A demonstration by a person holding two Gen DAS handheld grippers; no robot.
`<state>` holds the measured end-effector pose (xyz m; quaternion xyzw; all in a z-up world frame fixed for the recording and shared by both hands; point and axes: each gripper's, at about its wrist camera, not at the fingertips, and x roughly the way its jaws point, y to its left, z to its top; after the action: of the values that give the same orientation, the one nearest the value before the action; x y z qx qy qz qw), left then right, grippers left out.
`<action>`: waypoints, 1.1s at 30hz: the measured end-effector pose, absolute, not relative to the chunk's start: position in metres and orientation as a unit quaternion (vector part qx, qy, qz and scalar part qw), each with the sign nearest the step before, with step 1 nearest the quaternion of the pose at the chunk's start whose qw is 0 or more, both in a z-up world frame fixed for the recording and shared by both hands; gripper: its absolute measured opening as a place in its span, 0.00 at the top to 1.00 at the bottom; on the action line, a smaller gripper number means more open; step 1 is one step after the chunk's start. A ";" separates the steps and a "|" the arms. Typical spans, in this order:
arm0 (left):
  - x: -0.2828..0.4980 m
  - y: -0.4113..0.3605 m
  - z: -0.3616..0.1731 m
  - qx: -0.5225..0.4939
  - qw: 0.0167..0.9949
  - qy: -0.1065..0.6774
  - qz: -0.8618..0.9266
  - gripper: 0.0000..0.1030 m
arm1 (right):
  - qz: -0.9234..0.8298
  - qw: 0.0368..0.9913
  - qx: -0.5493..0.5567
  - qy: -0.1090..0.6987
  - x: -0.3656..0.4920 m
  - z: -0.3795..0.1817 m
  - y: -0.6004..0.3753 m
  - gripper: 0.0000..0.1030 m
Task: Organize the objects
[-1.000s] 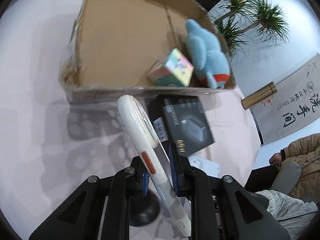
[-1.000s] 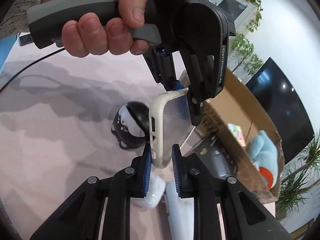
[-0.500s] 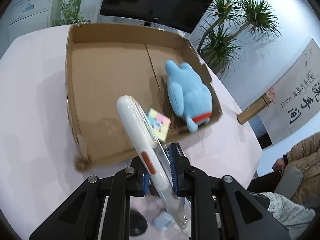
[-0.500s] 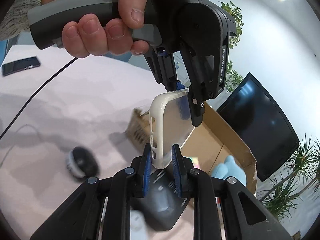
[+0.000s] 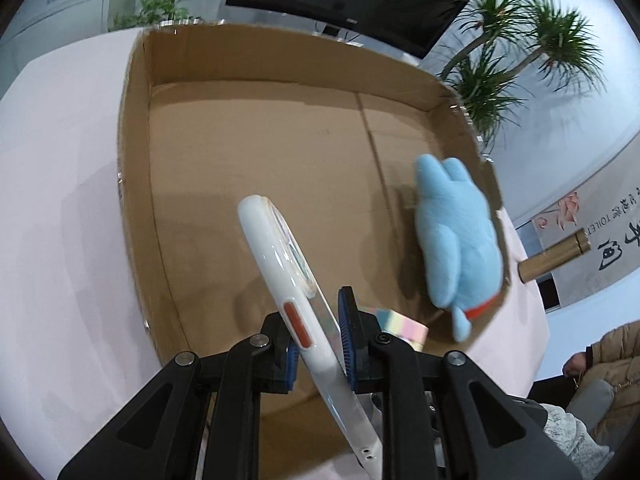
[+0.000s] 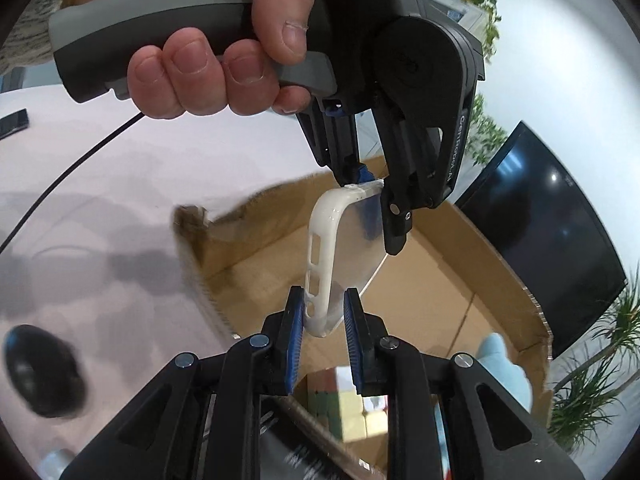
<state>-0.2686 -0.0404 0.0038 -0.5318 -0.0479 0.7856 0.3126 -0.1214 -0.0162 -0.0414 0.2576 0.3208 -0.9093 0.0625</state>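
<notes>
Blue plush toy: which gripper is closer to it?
Right, probably. The plush toy lies low beside the right gripper; the left gripper clamps the phone case at its other end, higher over the box.

1. We see most of the floor of the shallow brown cardboard box [image 5: 256,152] lying bare on its left and middle.
2. The light-blue plush toy [image 5: 460,240] lies along its right wall.
3. A pastel multicoloured cube [image 5: 404,328] sits at the near right corner, just beside the plush.
</notes>
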 end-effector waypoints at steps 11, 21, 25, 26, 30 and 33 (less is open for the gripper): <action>-0.286 -0.033 -0.029 -0.551 0.298 -0.032 0.779 0.83 | -0.905 0.091 0.303 0.284 -0.157 -0.053 -0.007 0.84; -0.279 -0.011 -0.028 -0.549 0.311 -0.007 0.776 0.21 | -0.902 0.110 0.322 0.265 -0.166 -0.044 -0.007 0.70; -0.279 -0.010 -0.027 -0.556 0.301 -0.011 0.775 0.17 | -0.910 0.121 0.315 0.243 -0.162 -0.034 -0.002 0.42; -0.279 -0.011 -0.027 -0.559 0.301 -0.020 0.772 0.17 | -0.910 0.124 0.316 0.238 -0.162 -0.032 -0.001 0.41; -0.276 -0.014 -0.018 -0.561 0.301 -0.036 0.771 0.17 | -0.912 0.131 0.316 0.228 -0.156 -0.025 0.003 0.41; -0.269 -0.018 0.001 -0.547 0.297 -0.044 0.781 0.07 | -0.919 0.133 0.306 0.208 -0.140 -0.013 0.012 0.41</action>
<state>-0.2693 -0.0176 0.0012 -0.5475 -0.0436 0.7811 0.2969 -0.1400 0.0115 -0.0131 0.3056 0.2083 -0.9195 0.1332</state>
